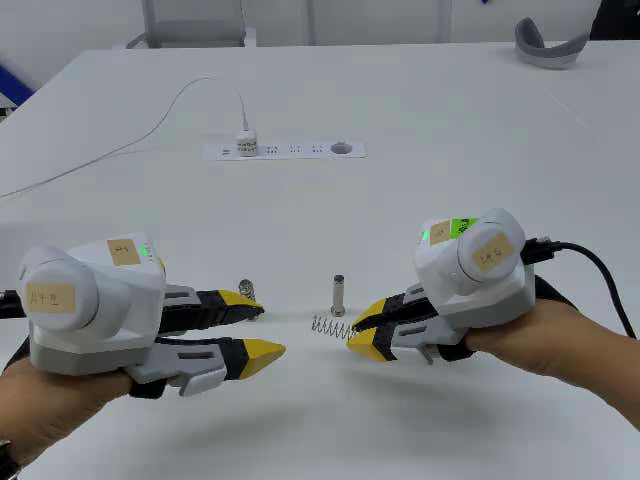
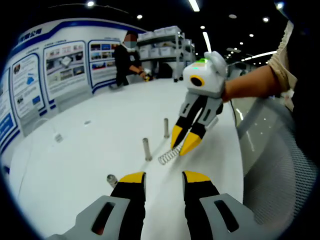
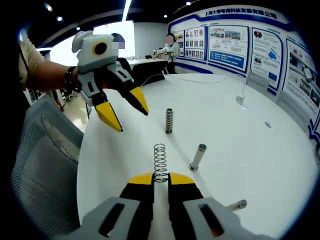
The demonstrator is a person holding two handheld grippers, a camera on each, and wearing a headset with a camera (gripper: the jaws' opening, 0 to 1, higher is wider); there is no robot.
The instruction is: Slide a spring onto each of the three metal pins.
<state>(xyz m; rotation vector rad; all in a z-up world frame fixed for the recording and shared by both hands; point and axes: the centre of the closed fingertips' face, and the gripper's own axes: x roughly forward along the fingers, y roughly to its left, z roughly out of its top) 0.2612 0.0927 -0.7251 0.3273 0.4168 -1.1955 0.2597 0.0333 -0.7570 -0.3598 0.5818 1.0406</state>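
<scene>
My right gripper [image 1: 354, 335] is shut on one end of a loose spring [image 1: 330, 326], which sticks out level just above the white table. In the right gripper view the spring [image 3: 160, 161] runs forward from my right gripper [image 3: 160, 178]. A bare upright pin [image 1: 338, 294] stands just behind the spring. It shows as a bare pin [image 3: 197, 157] to the right of the spring, with a second bare pin [image 3: 239, 204] nearer. A third pin [image 1: 246, 289] wears a spring, seen as a sprung pin [image 3: 169, 121]. My left gripper [image 1: 270, 332] hangs open beside that pin, holding nothing.
A white power strip [image 1: 285, 150] with a plugged adapter [image 1: 245, 142] and a trailing cable lies at mid-table. A grey curved object [image 1: 548, 45] rests at the far right corner. A chair stands behind the far edge. People stand in the background of both gripper views.
</scene>
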